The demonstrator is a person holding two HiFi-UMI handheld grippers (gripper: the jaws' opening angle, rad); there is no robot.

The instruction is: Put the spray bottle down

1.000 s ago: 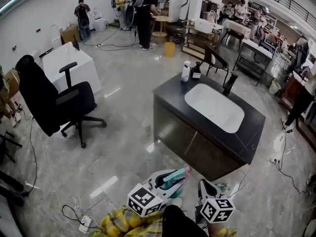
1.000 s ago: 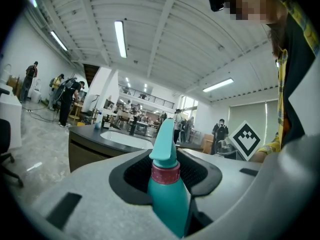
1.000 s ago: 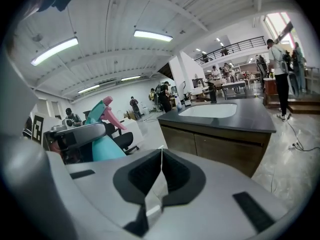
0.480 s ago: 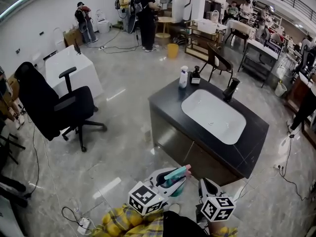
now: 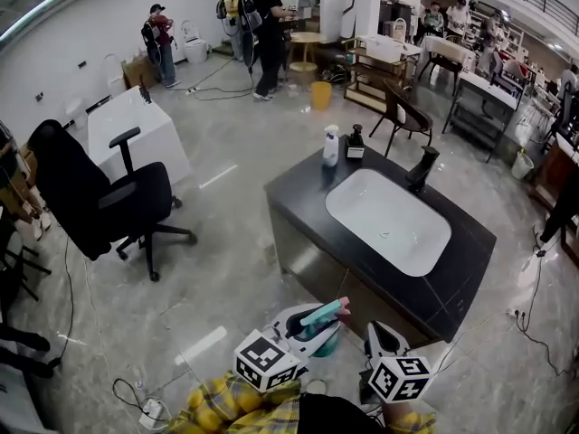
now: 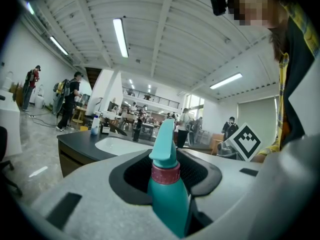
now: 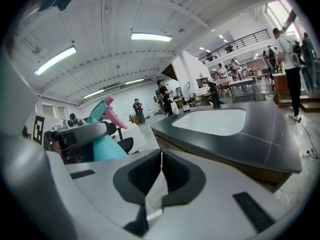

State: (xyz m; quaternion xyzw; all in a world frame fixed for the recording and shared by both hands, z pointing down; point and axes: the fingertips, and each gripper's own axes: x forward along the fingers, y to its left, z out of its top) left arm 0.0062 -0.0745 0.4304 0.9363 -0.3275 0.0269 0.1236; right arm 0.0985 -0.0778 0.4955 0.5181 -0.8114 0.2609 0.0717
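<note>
My left tongs (image 6: 166, 171) clamp the teal spray bottle (image 6: 169, 204) between them; my right tongs (image 7: 160, 166) are pressed together, empty. Nothing is set down yet: the dark counter (image 7: 260, 134) ahead is probably where it goes.

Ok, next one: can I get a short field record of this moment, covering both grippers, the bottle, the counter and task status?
left gripper: jaws shut on the teal spray bottle
right gripper: jaws together, nothing between them
counter: dark, with a white sink, ahead of both grippers
on counter: white bottle and small dark container side by side; black faucet by the sink
elsewhere: black office chair to the left
task status: spray bottle not yet put down
</note>
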